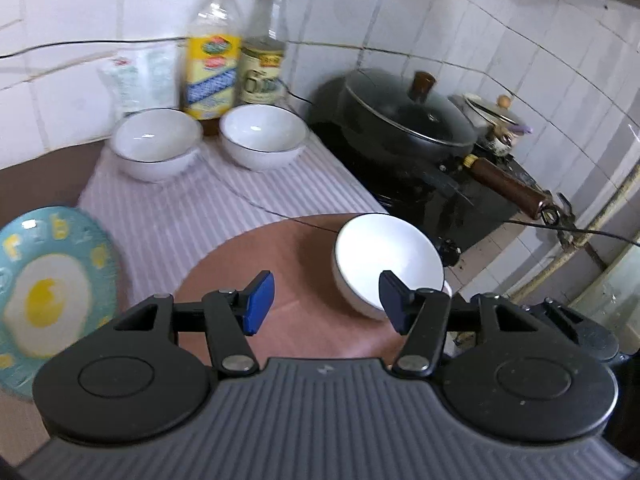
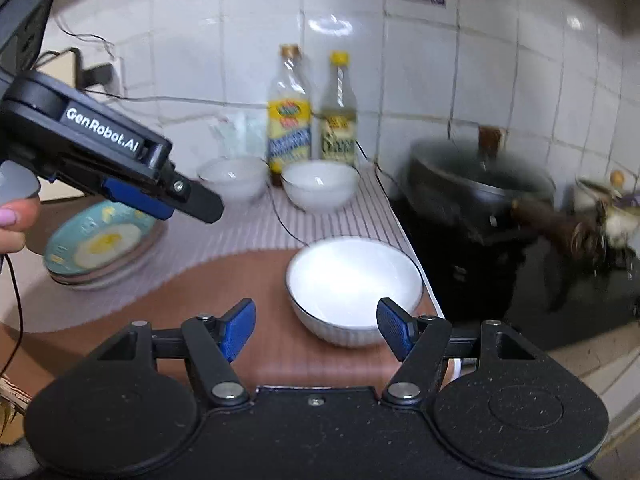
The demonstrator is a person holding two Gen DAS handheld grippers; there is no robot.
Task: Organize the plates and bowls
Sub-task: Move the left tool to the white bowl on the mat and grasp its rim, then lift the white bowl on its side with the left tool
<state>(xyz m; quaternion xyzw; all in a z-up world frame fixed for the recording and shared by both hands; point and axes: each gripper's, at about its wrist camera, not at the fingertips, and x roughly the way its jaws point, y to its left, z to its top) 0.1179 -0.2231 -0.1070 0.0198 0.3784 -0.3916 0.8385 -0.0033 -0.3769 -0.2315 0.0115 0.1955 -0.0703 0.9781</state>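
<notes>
A white bowl (image 1: pixel 384 256) stands alone on the brown counter near the stove; in the right wrist view this bowl (image 2: pixel 354 280) lies just ahead of my right gripper (image 2: pixel 316 328), which is open and empty. My left gripper (image 1: pixel 326 304) is open too, with nothing between its fingers and the bowl beside its right finger. It hangs above a stack of teal egg-pattern plates (image 2: pixel 100 244), with its fingers (image 2: pixel 200 200) pointing toward the back bowls. The top plate (image 1: pixel 48 292) shows at the left. Two stacked white bowls (image 1: pixel 156 140) and a single one (image 1: pixel 262 132) sit on the striped mat by the wall.
Two bottles (image 1: pixel 212 44) (image 1: pixel 266 44) and a plastic bag (image 1: pixel 140 76) stand against the tiled wall. A lidded black wok (image 1: pixel 404 116) with a wooden handle sits on the black stove to the right, a small pot (image 1: pixel 494 116) behind it. A thin cable (image 1: pixel 248 200) crosses the striped mat (image 1: pixel 180 216).
</notes>
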